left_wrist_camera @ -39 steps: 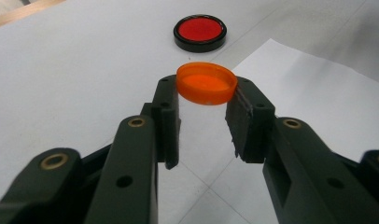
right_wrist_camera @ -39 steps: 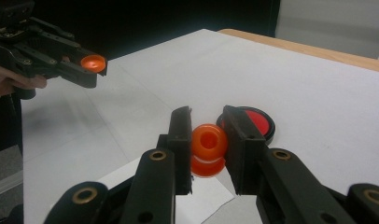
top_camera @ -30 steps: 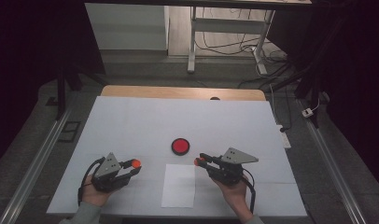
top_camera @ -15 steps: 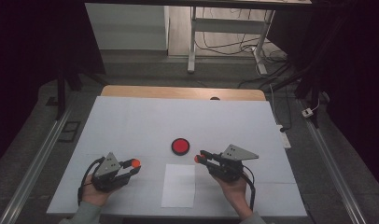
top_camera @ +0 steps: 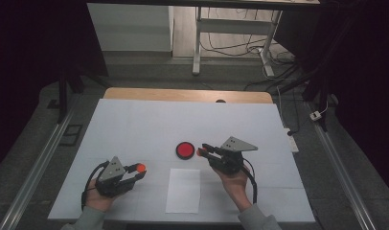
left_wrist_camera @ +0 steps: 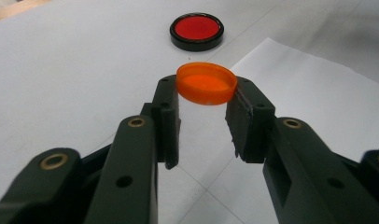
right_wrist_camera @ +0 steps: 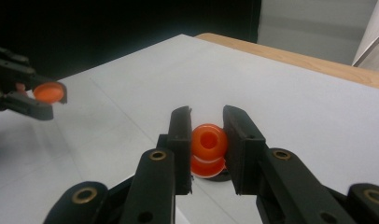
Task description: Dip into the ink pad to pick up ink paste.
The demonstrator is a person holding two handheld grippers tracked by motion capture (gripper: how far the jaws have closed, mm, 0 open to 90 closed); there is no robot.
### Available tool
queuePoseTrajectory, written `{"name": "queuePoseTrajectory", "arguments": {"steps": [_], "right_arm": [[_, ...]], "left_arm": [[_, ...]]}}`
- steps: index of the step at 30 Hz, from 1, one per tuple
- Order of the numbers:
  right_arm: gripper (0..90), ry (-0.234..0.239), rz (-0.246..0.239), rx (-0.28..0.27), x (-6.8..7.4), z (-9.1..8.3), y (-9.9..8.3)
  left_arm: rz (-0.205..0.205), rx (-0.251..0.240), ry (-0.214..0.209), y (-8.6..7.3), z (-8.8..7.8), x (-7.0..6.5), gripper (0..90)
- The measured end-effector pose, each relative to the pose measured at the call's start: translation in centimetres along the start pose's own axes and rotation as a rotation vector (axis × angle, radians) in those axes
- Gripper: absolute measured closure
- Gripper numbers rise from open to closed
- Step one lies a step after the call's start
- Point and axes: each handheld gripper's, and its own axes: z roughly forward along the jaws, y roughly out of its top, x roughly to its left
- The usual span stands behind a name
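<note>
Evidently readying a stamp, the right gripper (right_wrist_camera: 205,140) clamps an orange stamp (right_wrist_camera: 208,149) over the red pad (top_camera: 185,150), while the left gripper (left_wrist_camera: 204,100) pinches its orange cap (left_wrist_camera: 207,83) aside near the paper (top_camera: 183,190).

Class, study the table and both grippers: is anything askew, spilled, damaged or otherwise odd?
Nothing stands out. The red dish and white sheet lie flat on the table. The left gripper clamps an orange cap; the right gripper clamps an orange ring-shaped piece.
</note>
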Motion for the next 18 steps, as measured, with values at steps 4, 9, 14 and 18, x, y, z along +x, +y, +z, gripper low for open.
{"name": "queuePoseTrajectory", "arguments": {"steps": [4,9,14,18], "right_arm": [[72.4,-0.002,0.013,-0.002,-0.4,0.5,0.2],[72.4,-0.011,0.019,0.007,-0.6,1.0,0.3],[72.4,-0.021,0.036,0.011,-0.9,1.4,0.4],[72.4,-0.028,0.04,0.02,-1.2,2.1,0.4]], "left_arm": [[-0.003,0.002,0.002,0.0,0.0,0.0,65.4],[-0.006,0.003,0.003,0.0,0.0,0.1,65.5],[-0.007,0.01,0.003,0.0,0.1,0.0,65.4],[-0.011,0.01,0.003,-0.1,0.1,0.1,65.5]]}}
